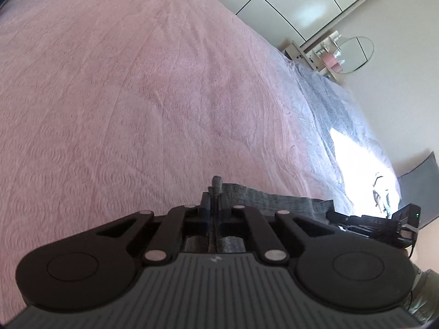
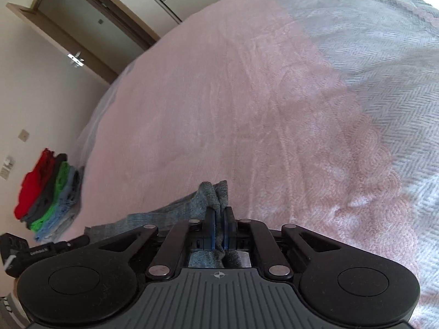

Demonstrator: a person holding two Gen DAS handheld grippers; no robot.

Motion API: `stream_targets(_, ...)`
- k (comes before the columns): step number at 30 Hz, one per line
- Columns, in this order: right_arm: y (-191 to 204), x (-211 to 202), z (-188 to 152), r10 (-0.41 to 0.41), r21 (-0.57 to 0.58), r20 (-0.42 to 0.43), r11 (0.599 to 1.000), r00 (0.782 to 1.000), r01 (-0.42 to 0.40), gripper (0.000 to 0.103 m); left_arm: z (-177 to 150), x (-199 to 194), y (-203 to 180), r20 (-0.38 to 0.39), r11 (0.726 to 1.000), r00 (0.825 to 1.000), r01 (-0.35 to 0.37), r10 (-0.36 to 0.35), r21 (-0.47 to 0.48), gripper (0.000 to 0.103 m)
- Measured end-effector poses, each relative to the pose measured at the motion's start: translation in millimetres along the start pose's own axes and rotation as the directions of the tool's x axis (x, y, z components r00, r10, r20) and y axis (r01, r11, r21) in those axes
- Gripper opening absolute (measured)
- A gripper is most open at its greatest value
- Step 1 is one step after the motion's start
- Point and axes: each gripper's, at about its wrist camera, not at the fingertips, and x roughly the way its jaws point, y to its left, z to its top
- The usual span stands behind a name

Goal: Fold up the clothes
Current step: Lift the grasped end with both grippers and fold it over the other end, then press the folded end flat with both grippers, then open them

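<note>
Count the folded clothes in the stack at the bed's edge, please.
5 at least, in one stack by the edge of the pink textured bedspread: red garment, dark grey garment, green garment, blue garment, pale grey garment. More may be hidden.

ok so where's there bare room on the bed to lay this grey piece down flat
The pink blanket lies bare ahead of both grippers, bordered by the grey herringbone cover on one side and the bed's edge toward the door on the other. The folded stack crowds only that near corner. Both the left gripper and right gripper are pinching the grey garment.
</note>
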Motion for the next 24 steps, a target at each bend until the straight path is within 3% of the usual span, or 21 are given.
stream_targets(4, -6.1, 14.4, -1.3, -0.048, 0.039, -0.053, 0.998, 0.997, 0.050, 0.005, -3.9, 17.1, 4.0, -0.052, 0.998, 0.997, -0.062, 0.063, 0.020, 0.004)
stream_targets(5, -7.8, 17.7, -1.7, -0.058, 0.050, -0.065, 0.997, 0.996, 0.061, 0.020, -4.9, 20.4, 6.2, -0.064, 0.997, 0.995, -0.080, 0.080, 0.010, 0.005)
stream_targets(7, -3.9, 10.9, -3.2, -0.082, 0.021, -0.031, 0.996, 0.996, 0.082, 0.040, -7.2, 15.3, 11.0, -0.053, 0.996, 0.995, -0.085, 0.083, -0.036, 0.009)
stream_targets(8, -1.2, 7.1, -4.1, -0.094, -0.006, -0.013, 0.996, 0.995, 0.094, 0.046, -8.2, 11.2, 13.4, -0.047, 0.995, 0.995, -0.087, 0.084, -0.057, 0.009)
stream_targets(16, 16.6, 11.9, 0.9, -0.095, -0.176, -0.002, 0.980, 0.995, 0.093, 0.045, -2.2, -6.5, 10.4, -0.029, 0.995, 0.997, -0.069, 0.067, -0.067, 0.009)
stream_targets(18, 21.6, 18.2, 1.7, -0.097, -0.205, -0.006, 0.974, 0.995, 0.094, 0.032, -0.9, -3.5, 8.5, -0.029, 0.996, 0.997, -0.067, 0.065, -0.062, 0.009)
stream_targets(19, 23.6, 22.1, 2.0, -0.100, -0.216, -0.015, 0.972, 0.995, 0.095, 0.017, -0.7, -1.6, 7.6, -0.030, 0.996, 0.997, -0.069, 0.067, -0.057, 0.009)
stream_targets(24, 24.6, 28.9, 2.2, -0.114, -0.248, -0.027, 0.963, 0.993, 0.104, 0.014, -3.6, 1.8, 6.9, -0.039, 0.996, 0.997, -0.068, 0.066, -0.058, 0.010)
